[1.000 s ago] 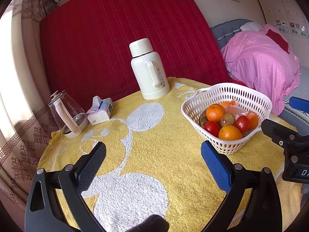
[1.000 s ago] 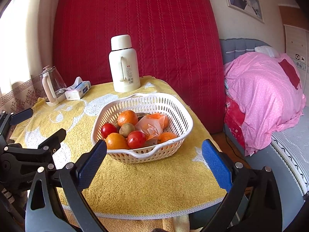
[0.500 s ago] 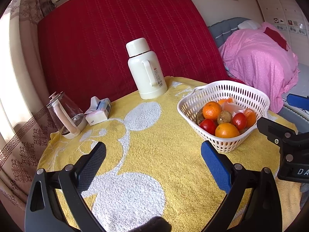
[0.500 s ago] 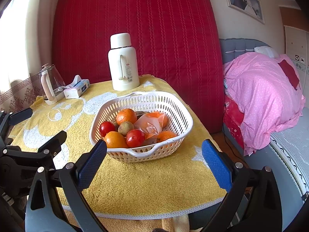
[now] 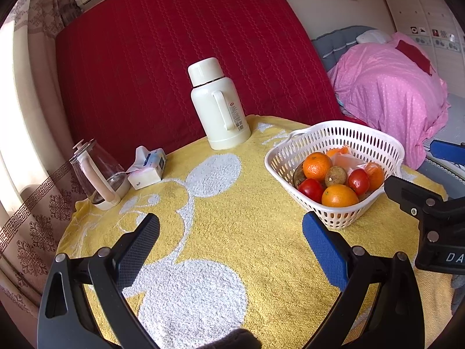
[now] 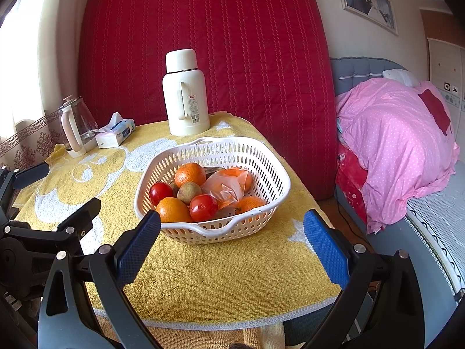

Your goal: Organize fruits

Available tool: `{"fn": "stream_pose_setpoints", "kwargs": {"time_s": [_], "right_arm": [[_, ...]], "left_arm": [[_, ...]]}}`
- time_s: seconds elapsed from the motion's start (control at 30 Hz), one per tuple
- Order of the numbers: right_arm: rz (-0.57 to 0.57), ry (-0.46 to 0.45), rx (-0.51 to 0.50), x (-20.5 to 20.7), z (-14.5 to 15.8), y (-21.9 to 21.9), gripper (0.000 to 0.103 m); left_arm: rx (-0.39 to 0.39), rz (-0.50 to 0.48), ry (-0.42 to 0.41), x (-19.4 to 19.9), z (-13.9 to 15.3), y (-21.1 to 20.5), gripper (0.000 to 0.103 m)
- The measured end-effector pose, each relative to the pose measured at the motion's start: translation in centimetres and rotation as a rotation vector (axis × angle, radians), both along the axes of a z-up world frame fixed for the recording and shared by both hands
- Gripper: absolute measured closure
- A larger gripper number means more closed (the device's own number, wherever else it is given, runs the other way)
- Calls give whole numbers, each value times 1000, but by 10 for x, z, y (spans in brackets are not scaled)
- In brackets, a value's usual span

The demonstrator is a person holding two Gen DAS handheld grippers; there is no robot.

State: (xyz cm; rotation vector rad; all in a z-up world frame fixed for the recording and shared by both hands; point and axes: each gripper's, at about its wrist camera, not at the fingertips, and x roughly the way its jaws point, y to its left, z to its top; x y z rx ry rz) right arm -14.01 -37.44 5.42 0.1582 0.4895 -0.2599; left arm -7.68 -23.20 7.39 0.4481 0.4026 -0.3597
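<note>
A white perforated basket (image 6: 273,171) (image 5: 389,148) stands on the yellow-towelled table. It holds oranges (image 6: 190,174), red tomatoes (image 6: 203,207), a brown kiwi (image 6: 189,192) and a clear plastic bag (image 6: 225,187) over more orange fruit. My right gripper (image 6: 231,248) is open and empty, just in front of the basket's near rim. My left gripper (image 5: 231,242) is open and empty over the towel, left of the basket. Each gripper shows at the edge of the other's view.
A white thermos (image 5: 218,104) stands at the back of the table. A glass kettle (image 5: 97,174) and a tissue pack (image 5: 148,167) sit at the back left. A red mattress (image 6: 203,29) leans behind. A bed with pink bedding (image 6: 395,133) lies right. The table's front edge (image 6: 232,318) is near.
Both grippers have moved slightly; the view has shifted a little, with the basket a bit lower and nearer in the right wrist view. Both stay open. Nothing on the table moved.
</note>
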Motion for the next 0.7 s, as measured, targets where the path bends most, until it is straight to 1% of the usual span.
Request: {"fn": "stream_pose_setpoints", "kwargs": {"time_s": [0.47,0.7], "right_arm": [[-3,6,-1,1,-3,-1,3],[-4,6,0,1,-3,-1,3]], "left_arm": [[2,-8,-3,-1,-1,-3,5],[8,-15,-25,-6,-1,-3,5]]}}
